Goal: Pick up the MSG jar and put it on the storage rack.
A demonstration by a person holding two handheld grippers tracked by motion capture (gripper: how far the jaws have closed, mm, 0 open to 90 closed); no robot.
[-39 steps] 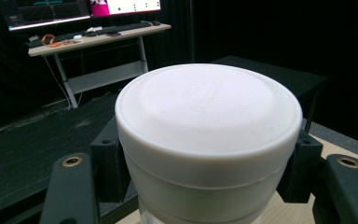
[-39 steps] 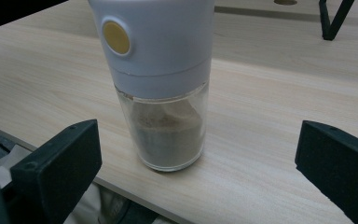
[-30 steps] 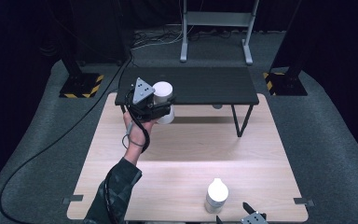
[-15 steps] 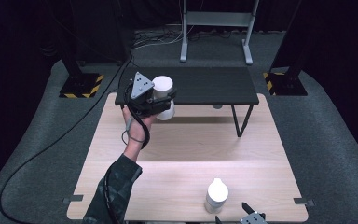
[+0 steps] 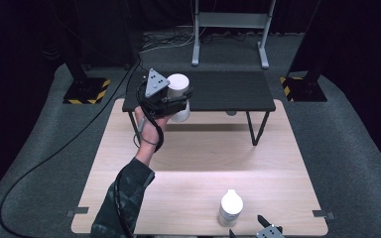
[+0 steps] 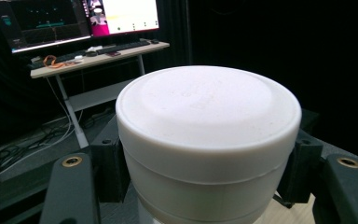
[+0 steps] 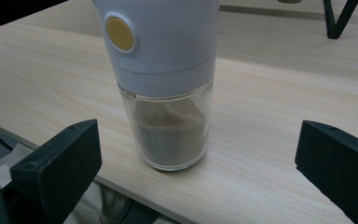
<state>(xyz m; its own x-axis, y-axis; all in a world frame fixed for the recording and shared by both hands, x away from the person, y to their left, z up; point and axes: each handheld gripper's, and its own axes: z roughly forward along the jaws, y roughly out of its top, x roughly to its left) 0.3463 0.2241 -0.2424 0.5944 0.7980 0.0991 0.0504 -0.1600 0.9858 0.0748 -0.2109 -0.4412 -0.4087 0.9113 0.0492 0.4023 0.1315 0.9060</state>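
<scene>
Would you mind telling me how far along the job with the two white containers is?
Done: the left gripper is shut on the white jar and holds it up at the black shelf. In hand: setting it there, probably. Left: the grinder stands untouched on the table, between the open right gripper jaws.

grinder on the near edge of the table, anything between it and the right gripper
Nothing visible. In the right gripper view the grinder stands upright on the wooden table, beyond the wide-open jaws of the right gripper, with bare tabletop between. The left gripper is far off, clamped on a white jar.
</scene>
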